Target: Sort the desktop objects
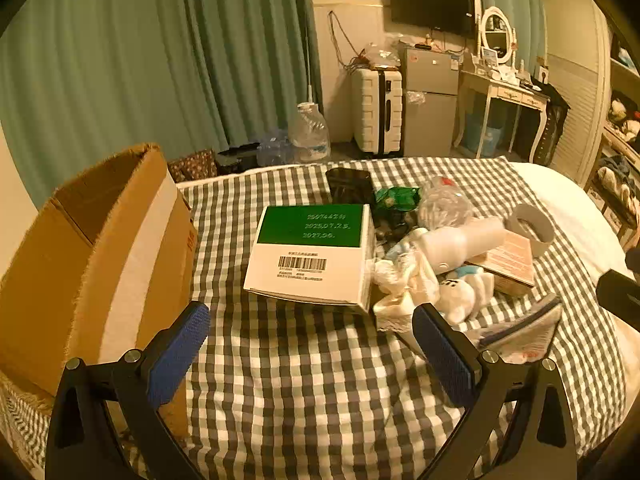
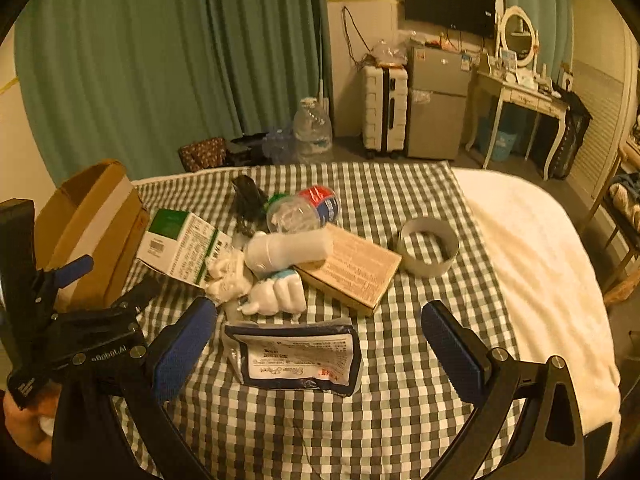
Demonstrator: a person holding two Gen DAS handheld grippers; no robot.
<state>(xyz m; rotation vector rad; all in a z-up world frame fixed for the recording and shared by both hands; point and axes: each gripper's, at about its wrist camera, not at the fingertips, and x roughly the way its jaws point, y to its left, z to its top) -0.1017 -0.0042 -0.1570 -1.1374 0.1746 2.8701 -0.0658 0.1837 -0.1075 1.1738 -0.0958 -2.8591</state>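
A pile of objects lies on the checked cloth [image 1: 288, 380]: a green-and-white box [image 1: 312, 256] [image 2: 180, 244], a white bottle [image 1: 460, 244] [image 2: 288, 250], a tan flat box [image 2: 352, 274], a white plush toy [image 2: 276, 294], a flat wipes packet [image 2: 296, 356], a tape ring [image 2: 428, 246] and a clear plastic bottle [image 2: 304, 210]. My left gripper [image 1: 312, 352] is open and empty, just short of the green-and-white box. My right gripper [image 2: 320, 344] is open and empty, with the wipes packet between its fingers' line. The left gripper also shows in the right wrist view [image 2: 104, 280].
An open cardboard carton [image 1: 100, 264] [image 2: 92, 224] stands at the left of the cloth. A black phone-like object [image 1: 350, 186] and green wrapper [image 1: 396, 198] lie behind the pile. White bedding [image 2: 532, 256] lies to the right. Suitcase, fridge and dresser stand beyond the bed.
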